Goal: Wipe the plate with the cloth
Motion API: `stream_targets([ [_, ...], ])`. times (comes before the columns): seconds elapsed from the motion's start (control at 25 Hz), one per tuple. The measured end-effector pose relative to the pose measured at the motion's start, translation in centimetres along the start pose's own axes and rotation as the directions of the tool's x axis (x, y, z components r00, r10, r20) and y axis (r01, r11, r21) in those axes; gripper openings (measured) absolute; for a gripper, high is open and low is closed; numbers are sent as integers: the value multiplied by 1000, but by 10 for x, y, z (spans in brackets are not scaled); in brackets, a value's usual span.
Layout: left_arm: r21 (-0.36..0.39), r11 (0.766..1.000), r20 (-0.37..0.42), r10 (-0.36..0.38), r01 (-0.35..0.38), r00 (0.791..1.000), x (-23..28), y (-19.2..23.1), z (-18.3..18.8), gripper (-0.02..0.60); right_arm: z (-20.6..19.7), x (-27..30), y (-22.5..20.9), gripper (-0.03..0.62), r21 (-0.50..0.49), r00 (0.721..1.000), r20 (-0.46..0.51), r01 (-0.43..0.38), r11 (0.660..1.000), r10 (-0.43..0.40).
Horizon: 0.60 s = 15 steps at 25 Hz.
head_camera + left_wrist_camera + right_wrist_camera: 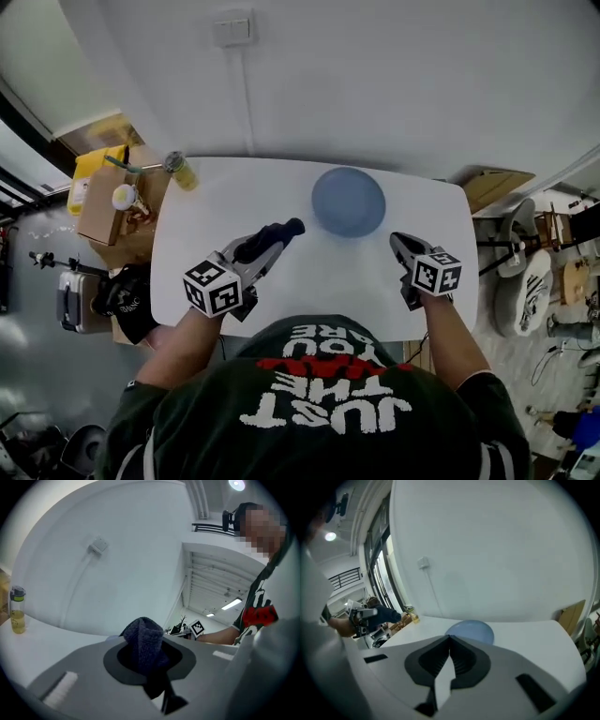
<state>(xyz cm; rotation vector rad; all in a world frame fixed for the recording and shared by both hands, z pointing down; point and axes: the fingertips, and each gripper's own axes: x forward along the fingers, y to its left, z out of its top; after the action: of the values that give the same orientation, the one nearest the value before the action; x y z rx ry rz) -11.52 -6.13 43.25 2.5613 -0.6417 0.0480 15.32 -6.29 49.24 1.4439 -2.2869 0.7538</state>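
Head view is showing the blue plate (348,201) lying on the white table (319,277), near both grippers. Left gripper (292,228) is clenching the dark cloth (144,641); right gripper (396,241) is pressing its jaws together, empty.

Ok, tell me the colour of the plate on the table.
The plate is a plain pale blue, with no pattern. It shows best in the head view.

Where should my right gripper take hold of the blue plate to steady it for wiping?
Probably the near right rim of the plate, coming in low from the side of the right gripper. It lies flat on the table, so only the edge offers a bite. Its jaws are shut; open them first.
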Motion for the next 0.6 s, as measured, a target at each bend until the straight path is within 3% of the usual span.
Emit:
stream_targets([
  [0.12,-22,999,-42,26,-27,999,26,17,-12,52,-5,37,-48,2,62,997,-71,27,998,-23],
  [0.28,-37,992,-129,112,-118,985,63,44,-29,52,-24,98,-116,5,120,986,-163,55,991,-35],
  [0.4,-68,981,-174,167,-181,971,92,66,-39,52,-38,140,-150,103,76,973,-226,62,995,-43],
  [0.6,-54,974,-256,200,-220,946,150,93,-58,52,-49,175,-182,114,129,968,-248,56,990,-22],
])
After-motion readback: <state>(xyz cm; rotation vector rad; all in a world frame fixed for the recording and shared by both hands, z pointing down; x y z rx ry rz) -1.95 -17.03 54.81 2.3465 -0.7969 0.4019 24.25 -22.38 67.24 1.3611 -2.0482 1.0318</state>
